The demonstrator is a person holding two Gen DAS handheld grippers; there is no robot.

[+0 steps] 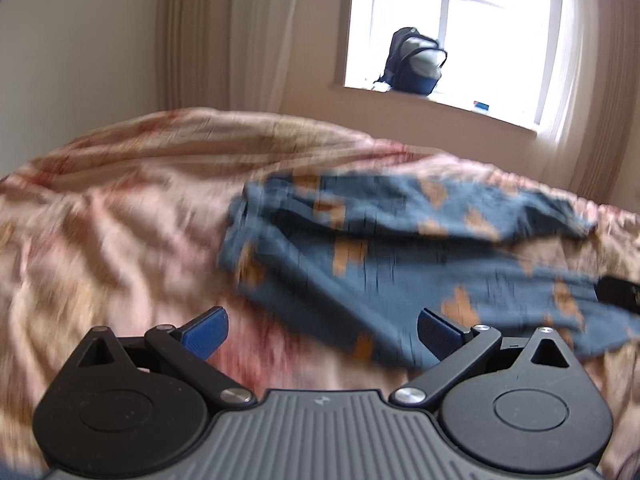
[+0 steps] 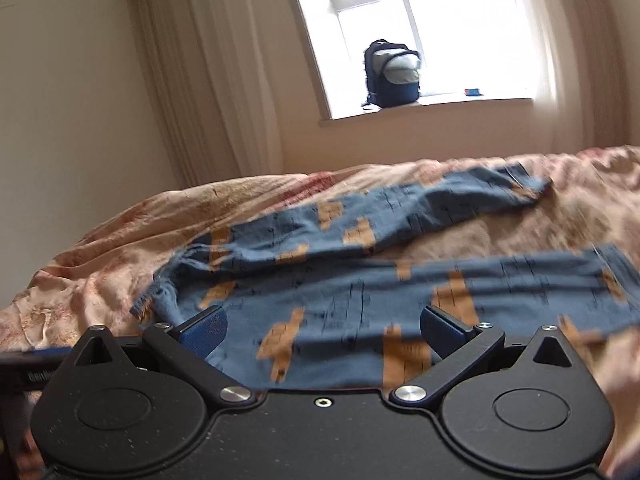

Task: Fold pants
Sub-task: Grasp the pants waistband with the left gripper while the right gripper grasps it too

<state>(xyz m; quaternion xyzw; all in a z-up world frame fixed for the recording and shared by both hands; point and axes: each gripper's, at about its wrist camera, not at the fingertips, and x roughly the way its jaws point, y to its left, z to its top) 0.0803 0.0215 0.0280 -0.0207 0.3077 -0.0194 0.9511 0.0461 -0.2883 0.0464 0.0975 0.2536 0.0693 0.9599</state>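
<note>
We see the pants [image 2: 320, 280] as soft, matt blue cloth with orange patches, creased. The bedspread [image 1: 120, 220] under them is thin, rumpled cloth with a faint sheen. Our left gripper [image 1: 322, 334] is matt black plastic with a ribbed grey body, bright metal pivot screws and blue textured pads [image 1: 206, 334]. Our right gripper [image 2: 324, 334] is speckled matt black plastic. The curtain [image 2: 208, 80] is pale, pleated cloth; the backpack [image 2: 392, 76] looks like woven fabric.

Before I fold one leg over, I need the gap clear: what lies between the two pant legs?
Only bare bedspread shows between the legs of the pants, clearest in the right wrist view.
</note>
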